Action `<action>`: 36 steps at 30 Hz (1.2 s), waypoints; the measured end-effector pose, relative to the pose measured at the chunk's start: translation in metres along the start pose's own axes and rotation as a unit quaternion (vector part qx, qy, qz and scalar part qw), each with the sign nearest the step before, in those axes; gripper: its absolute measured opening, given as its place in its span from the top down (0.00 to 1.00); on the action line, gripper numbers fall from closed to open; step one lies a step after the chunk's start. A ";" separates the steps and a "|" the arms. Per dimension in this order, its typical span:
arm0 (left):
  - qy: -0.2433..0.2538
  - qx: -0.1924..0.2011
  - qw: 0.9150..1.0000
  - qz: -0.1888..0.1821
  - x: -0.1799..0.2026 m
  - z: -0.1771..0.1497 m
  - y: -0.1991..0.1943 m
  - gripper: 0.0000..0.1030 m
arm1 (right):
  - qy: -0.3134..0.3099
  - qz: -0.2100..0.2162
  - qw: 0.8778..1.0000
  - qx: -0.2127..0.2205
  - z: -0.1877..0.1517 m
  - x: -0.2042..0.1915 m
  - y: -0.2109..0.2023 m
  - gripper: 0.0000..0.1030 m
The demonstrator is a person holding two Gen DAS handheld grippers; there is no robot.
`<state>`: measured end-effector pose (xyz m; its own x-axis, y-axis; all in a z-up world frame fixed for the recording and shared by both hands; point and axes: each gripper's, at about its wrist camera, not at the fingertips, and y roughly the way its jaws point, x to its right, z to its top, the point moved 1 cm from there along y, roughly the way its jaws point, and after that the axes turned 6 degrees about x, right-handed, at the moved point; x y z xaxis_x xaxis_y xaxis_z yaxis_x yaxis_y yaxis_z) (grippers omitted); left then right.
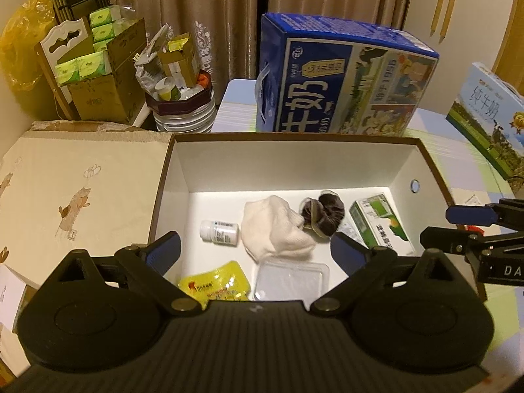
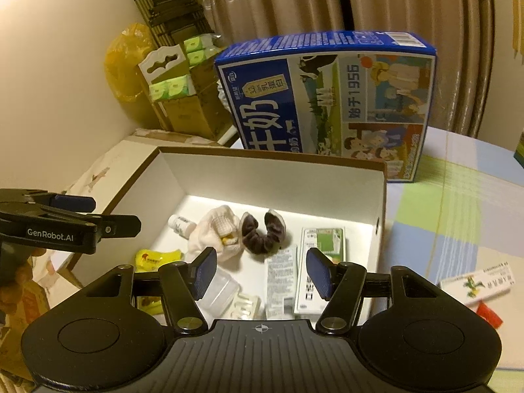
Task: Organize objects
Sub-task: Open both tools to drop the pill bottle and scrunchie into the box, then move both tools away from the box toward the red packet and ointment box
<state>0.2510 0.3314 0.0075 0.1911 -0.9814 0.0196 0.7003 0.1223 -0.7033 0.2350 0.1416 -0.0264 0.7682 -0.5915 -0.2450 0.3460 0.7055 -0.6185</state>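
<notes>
Hovering both empty, wide-open grippers over the storage box (image 2: 381,177), my right gripper (image 2: 260,270) nearer the green carton (image 2: 322,245) lying lengthwise along the box's right wall

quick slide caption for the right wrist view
Open right gripper poised over a white-lined box holding a brown scrunchie, white sock and pill bottle; blue milk carton behind.

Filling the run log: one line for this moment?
left gripper: open, empty | right gripper: open, empty | both above box | box holds bottle, sock, scrunchie
</notes>
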 end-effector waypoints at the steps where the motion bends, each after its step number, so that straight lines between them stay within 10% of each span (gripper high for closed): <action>1: -0.002 0.001 1.000 -0.003 0.001 -0.002 -0.004 0.06 | 0.002 0.000 1.000 0.001 -0.001 -0.001 -0.004 0.44; 36: 0.005 -0.034 0.998 -0.053 0.102 -0.086 -0.078 0.06 | 0.076 -0.002 0.997 -0.002 -0.083 0.029 -0.128 0.43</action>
<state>0.1567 0.2091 0.0034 0.1122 -0.9896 0.0897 0.6685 0.0084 -0.7437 0.1682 0.0021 -0.0159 0.6766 -0.6468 -0.3518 0.3467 0.7014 -0.6227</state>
